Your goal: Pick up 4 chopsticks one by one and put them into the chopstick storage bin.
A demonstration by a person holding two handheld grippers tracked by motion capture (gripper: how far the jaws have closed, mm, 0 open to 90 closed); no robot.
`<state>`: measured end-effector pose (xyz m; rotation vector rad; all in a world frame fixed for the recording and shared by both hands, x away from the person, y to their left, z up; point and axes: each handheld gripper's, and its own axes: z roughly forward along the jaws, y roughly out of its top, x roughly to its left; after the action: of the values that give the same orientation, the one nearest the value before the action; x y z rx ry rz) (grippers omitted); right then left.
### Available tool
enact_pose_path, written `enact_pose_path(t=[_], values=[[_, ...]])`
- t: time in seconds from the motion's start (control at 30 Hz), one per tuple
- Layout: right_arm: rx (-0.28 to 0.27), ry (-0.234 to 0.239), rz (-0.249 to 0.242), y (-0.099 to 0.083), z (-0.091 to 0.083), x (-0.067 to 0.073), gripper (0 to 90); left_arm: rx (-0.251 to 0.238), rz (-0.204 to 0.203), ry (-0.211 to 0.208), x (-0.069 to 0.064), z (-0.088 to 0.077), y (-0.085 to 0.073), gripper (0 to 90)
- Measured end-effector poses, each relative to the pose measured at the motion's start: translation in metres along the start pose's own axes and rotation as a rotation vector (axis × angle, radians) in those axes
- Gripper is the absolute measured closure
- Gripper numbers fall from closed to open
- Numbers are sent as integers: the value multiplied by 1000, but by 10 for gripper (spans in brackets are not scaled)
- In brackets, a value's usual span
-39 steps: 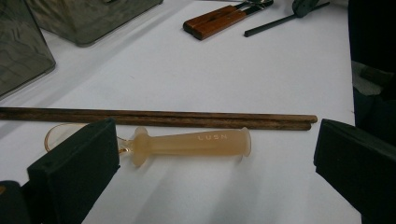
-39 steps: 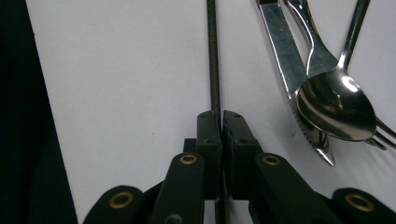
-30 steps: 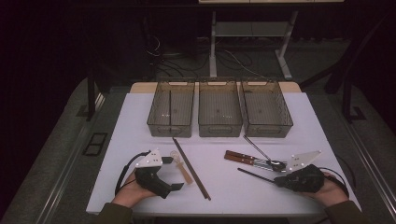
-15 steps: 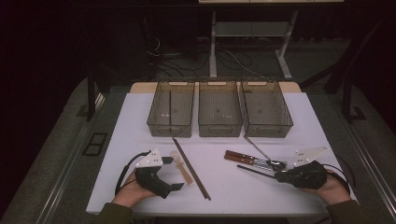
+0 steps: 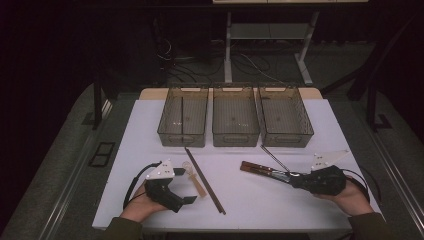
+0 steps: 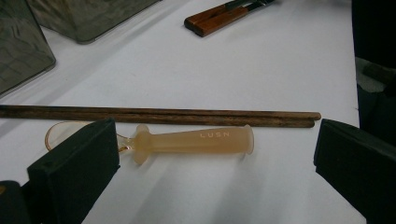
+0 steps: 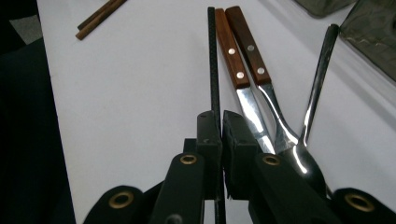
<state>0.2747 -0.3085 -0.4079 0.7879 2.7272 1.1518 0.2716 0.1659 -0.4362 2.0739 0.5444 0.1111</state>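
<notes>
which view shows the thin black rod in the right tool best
The right gripper view: the thin black rod runs up from between the shut jaws of the right tool, beside the wooden-handled cutlery. In the high view it is too faint to pick out.

A dim lab: white table (image 5: pixel 150 130); floor cables (image 5: pixel 175 70); metal desk frame (image 5: pixel 227 50).

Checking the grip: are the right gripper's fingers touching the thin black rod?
Touching. Right gripper view shows the fingers clamped on the black rod.
</notes>
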Motion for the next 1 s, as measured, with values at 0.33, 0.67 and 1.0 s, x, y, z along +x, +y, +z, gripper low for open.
enact_pose_path(t=[0.33,0.67,1.0], values=[[-38,-4,14,18,0,-1,862,7,3,1,0,0,0,0],[-73,-6,24,43,9,-2,862,8,4,-2,0,0,0,0],[-102,-6,48,59,20,-4,862,1,-2,-2,-1,1,0,0]])
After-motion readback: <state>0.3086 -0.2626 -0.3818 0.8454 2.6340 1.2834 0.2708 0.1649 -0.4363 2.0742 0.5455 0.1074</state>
